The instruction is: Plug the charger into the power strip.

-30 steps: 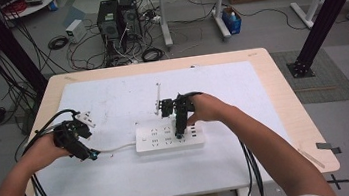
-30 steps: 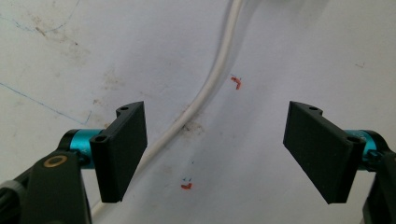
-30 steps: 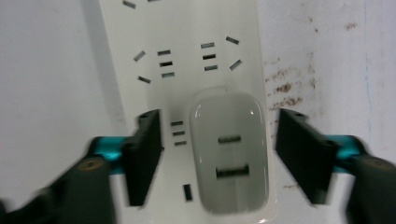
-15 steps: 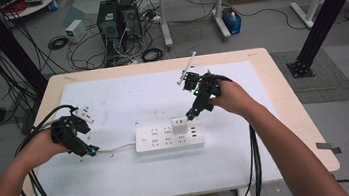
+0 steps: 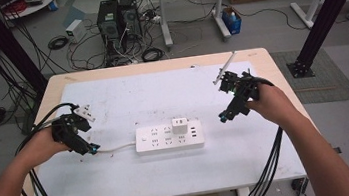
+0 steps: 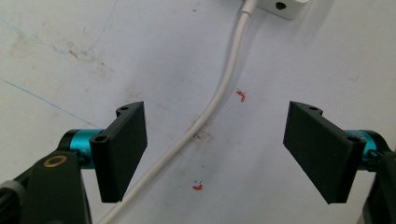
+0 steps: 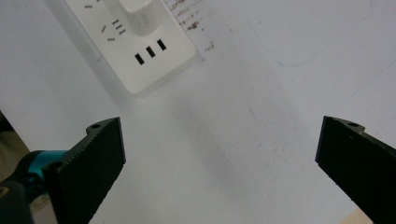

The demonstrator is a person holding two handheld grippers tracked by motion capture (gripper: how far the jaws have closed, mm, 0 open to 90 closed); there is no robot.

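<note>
High view, power strip [image 5: 167,138] left of right claw [image 5: 226,116], apart

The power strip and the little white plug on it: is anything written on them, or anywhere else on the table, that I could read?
None: no readable text stands on anything here.
Power strip: socket slots alone, no readable lettering.
White plug: plain.
Table sheet: small red marks and faint pen lines, scribbles rather than letters.
Left claw and right claw: black jaws, no label.
</note>
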